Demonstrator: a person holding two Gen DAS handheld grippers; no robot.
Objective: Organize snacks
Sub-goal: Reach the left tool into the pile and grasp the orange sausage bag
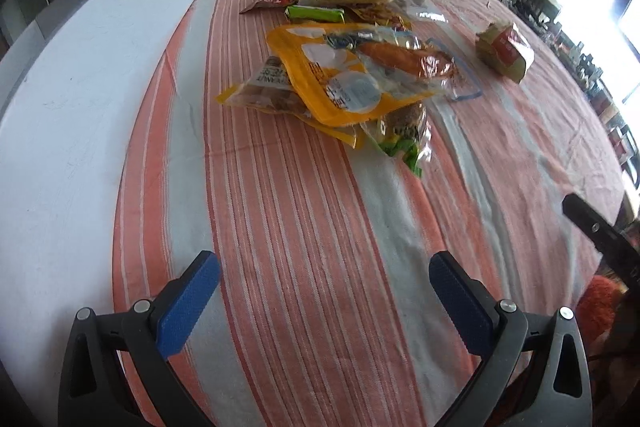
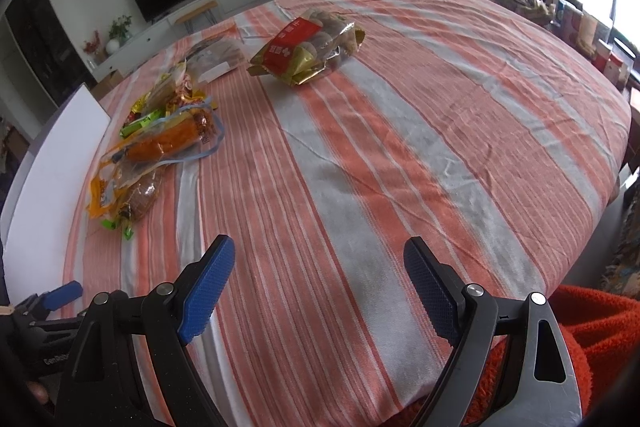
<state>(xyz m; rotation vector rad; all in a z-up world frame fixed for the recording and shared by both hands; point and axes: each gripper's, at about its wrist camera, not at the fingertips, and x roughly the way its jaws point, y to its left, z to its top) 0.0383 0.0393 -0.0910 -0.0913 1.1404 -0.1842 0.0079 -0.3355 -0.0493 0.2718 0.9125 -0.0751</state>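
Blue-padded fingers [image 1: 188, 301] of the left gripper [image 1: 324, 267] stand wide apart with only striped cloth between them, released and grasping nothing. Fingers [image 2: 208, 291] of the right gripper [image 2: 320, 267] are spread just as wide, also empty, over the same orange-and-grey striped tablecloth [image 2: 400, 147] on the desk.

Ahead of the left fingers and slightly to their right lies the snack pile [image 1: 344, 67]: a yellow pouch [image 1: 332, 79] on top of a clear peanut bag [image 1: 260, 91], an orange-brown snack in a clear zip bag [image 1: 408, 59], a green bar [image 1: 316, 13] behind it, and more wrappers farther back. Well apart from the pile, far ahead and right of these fingers, sits a red-and-gold bag [image 1: 506, 53].

From the right wrist view the same pile [image 2: 160, 147] lies far ahead and left of the fingers, while the red-and-gold bag [image 2: 308, 51] sits far ahead between them, showing round pale pieces through its clear side, a detail the left view does not give. Only this view shows the left gripper's blue finger tip [image 2: 64, 293] low at the left edge, and a red fleecy sleeve [image 2: 592, 327] beside the right finger. Only the left view shows a bare white strip of desk [image 1: 80, 107] left of its fingers in full, and the right gripper's black tip [image 1: 592, 223] at its right edge.
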